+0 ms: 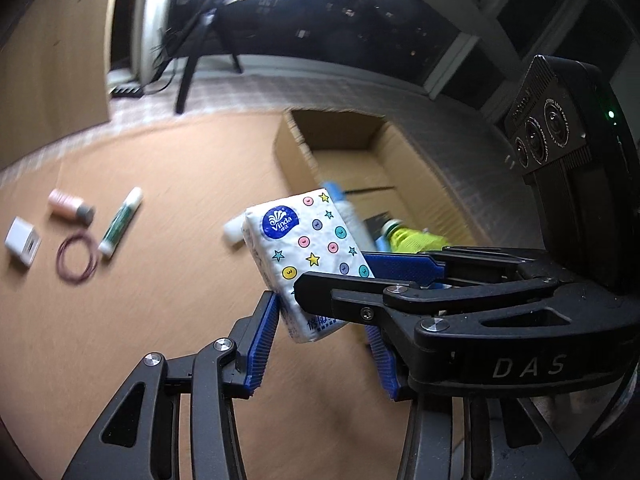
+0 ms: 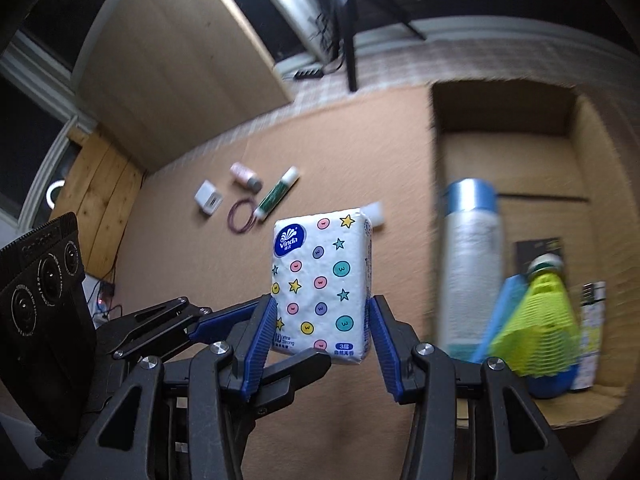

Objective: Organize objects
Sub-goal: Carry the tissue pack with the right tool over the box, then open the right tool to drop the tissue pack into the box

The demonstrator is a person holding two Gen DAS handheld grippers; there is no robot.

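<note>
right gripper [image 2: 322,330] clamping tissue pack [image 2: 322,280], held above surface [image 2: 180,260] | left gripper [image 1: 320,344] pinching the same pack | cardboard box [image 2: 592,128] sitting at 2 o'clock

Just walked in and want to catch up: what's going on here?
A person is tidying small items with two handheld grippers. The right gripper and left gripper both clamp a Vinda tissue pack above the floor. Beside it, the cardboard box already holds a spray can and a shuttlecock. A glue stick, charger and rubber band lie outside.
</note>
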